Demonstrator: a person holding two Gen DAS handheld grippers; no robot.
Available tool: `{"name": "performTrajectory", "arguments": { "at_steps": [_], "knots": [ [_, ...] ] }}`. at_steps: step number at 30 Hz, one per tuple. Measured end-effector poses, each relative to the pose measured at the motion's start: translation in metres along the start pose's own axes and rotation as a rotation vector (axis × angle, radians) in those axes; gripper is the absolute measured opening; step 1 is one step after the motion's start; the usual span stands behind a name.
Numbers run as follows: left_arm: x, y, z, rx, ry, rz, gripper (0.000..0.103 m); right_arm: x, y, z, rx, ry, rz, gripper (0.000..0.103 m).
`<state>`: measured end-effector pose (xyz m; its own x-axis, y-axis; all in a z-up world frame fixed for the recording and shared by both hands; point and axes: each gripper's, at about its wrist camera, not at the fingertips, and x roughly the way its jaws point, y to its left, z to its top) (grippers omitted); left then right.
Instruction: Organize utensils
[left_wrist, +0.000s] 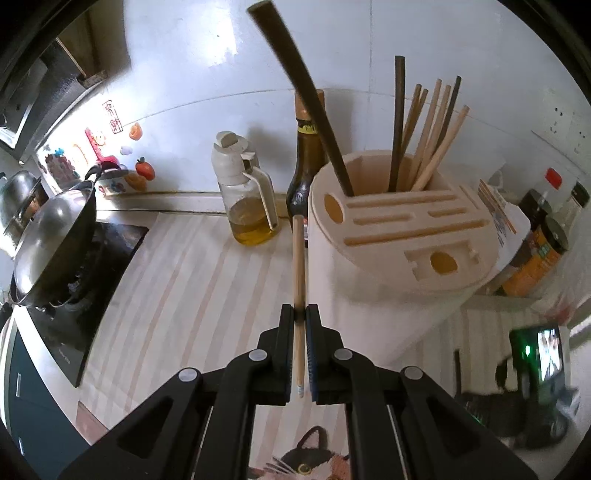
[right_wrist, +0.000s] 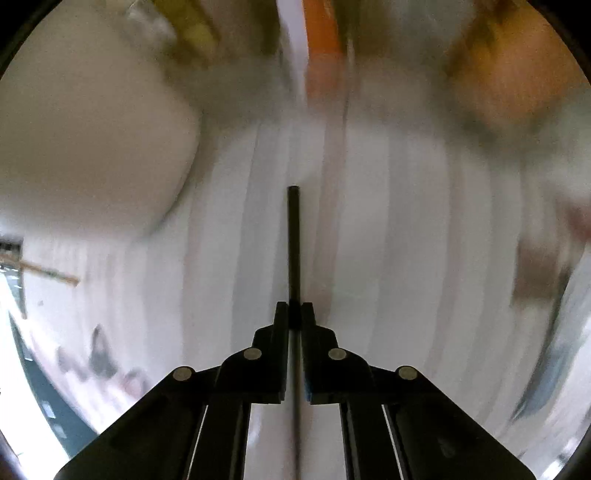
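Wooden chopstick (left_wrist: 299, 280) between left tongs (left_wrist: 301, 314); dark chopstick (right_wrist: 293, 243) between right tongs (right_wrist: 294, 314).

Left wrist view is bright and sharp, with glare on the glossy white wall tiles (left_wrist: 229, 55) at 12 o'clock; right wrist view is heavily motion-blurred, perhaps overexposed.

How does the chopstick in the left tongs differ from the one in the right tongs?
Colour: the chopstick in the left tongs is light wood; the one in the right tongs is dark, near black.
View: the light chopstick shows sharp beside the cream utensil holder; the dark chopstick sits before a motion-blurred scene.
Shared: each is clamped between shut tongs, pointing forward.
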<state>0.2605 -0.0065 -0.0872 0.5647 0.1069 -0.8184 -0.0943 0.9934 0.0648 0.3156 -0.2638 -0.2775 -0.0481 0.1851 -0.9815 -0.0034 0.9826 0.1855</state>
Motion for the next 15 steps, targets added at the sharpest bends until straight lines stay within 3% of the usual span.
{"name": "performTrajectory", "arguments": {
  "at_steps": [3, 9, 15],
  "knots": [
    [0.003, 0.006, -0.004, 0.001, 0.018, -0.017, 0.004, 0.002, 0.002, -0.026, 0.012, 0.011, -0.006, 0.006],
    [0.004, 0.012, -0.006, 0.003, 0.027, -0.032, 0.004, 0.005, 0.021, -0.013, -0.030, 0.024, -0.096, 0.006],
    [0.000, 0.016, -0.008, 0.008, 0.020, -0.041, 0.004, 0.002, 0.024, -0.028, -0.010, -0.085, -0.112, 0.006]
  ]
}}
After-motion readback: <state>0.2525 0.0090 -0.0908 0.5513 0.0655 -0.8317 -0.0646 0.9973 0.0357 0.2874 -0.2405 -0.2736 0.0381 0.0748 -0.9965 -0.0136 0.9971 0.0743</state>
